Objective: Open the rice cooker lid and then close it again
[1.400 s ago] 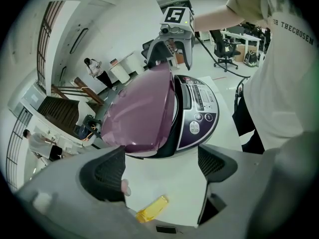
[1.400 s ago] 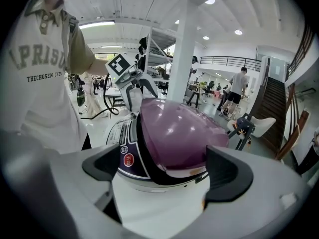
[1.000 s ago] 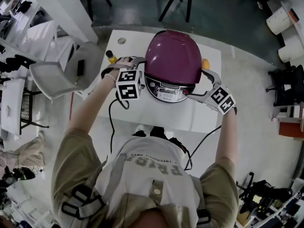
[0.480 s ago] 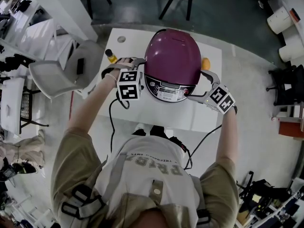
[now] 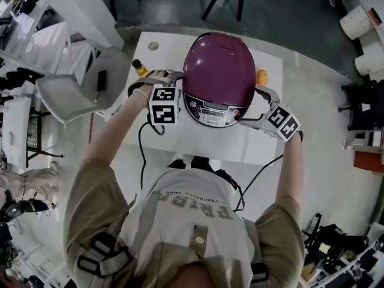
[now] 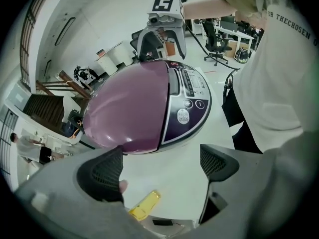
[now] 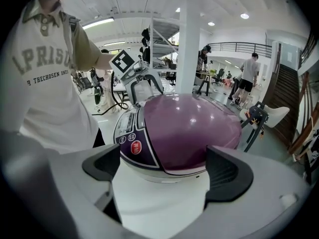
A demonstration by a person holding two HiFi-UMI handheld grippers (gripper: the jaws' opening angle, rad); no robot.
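Glossy purple domed rice cooker (image 5: pixel 219 71) sits lid-down on the white table (image 5: pixel 240 147), my left gripper (image 6: pixel 162 171) and right gripper (image 7: pixel 162 173) flanking it with jaws apart and empty; I judge opening and closing both remain.

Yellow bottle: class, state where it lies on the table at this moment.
In the head view the yellow bottle lies near the white table's left edge, left of the purple rice cooker and just beyond the left tool.

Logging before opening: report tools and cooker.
Grip status: left tool open, empty; right tool open, empty, flanking the rice cooker. Its lid shut. One yellow bottle beside left tool, clear of lid.
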